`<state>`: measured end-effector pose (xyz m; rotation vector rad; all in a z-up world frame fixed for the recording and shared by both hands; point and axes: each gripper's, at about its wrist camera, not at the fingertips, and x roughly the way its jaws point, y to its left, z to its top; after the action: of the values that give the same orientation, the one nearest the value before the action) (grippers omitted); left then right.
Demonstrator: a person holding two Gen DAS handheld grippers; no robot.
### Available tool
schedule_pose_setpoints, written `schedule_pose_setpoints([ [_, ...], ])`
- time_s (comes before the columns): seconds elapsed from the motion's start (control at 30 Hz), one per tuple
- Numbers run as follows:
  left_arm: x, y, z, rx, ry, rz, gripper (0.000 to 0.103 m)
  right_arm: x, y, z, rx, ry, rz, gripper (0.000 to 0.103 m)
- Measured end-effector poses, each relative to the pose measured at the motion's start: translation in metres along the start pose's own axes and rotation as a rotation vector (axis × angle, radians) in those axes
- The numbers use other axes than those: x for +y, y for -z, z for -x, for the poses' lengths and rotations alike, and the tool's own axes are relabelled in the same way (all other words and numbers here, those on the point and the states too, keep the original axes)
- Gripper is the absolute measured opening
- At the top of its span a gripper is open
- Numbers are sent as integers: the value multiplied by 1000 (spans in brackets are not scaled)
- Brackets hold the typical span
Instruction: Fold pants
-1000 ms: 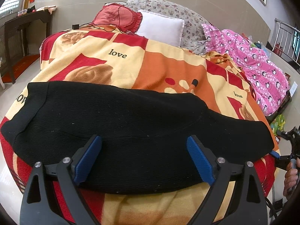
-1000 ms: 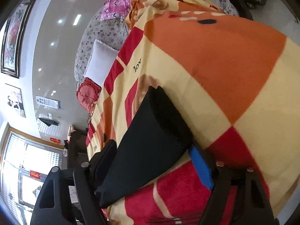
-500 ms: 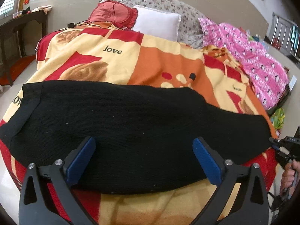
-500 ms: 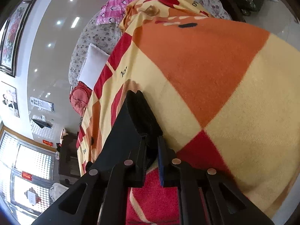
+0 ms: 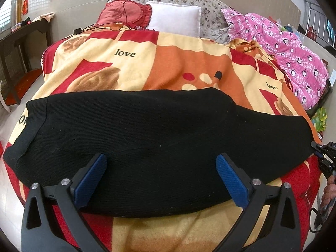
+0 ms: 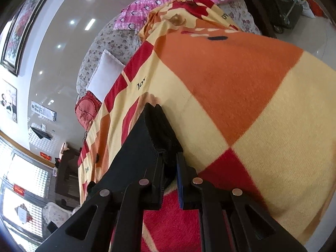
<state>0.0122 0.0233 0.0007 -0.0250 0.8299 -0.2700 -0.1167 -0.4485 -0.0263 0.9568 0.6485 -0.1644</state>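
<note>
On the patterned blanket (image 5: 174,63), black pants (image 5: 157,138); left gripper (image 5: 160,163) fingers wide, right gripper (image 6: 170,159) fingers clamping the pants' end.

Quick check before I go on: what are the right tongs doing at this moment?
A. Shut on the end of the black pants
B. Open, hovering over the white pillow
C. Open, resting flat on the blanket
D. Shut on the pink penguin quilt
A: in the right wrist view the right tongs are closed with the end of the black pants pinched between them, on the blanket.
</note>
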Motion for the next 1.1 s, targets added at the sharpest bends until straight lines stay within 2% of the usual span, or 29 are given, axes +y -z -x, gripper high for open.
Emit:
schedule_pose_setpoints([
  [0.37,4,-1,1,-2,12,5,103,1,0,0,-1,-4,47,7],
  [1.1,2,-1,-1,6,-1,-13,103,3,1,0,-2,0,63,7],
])
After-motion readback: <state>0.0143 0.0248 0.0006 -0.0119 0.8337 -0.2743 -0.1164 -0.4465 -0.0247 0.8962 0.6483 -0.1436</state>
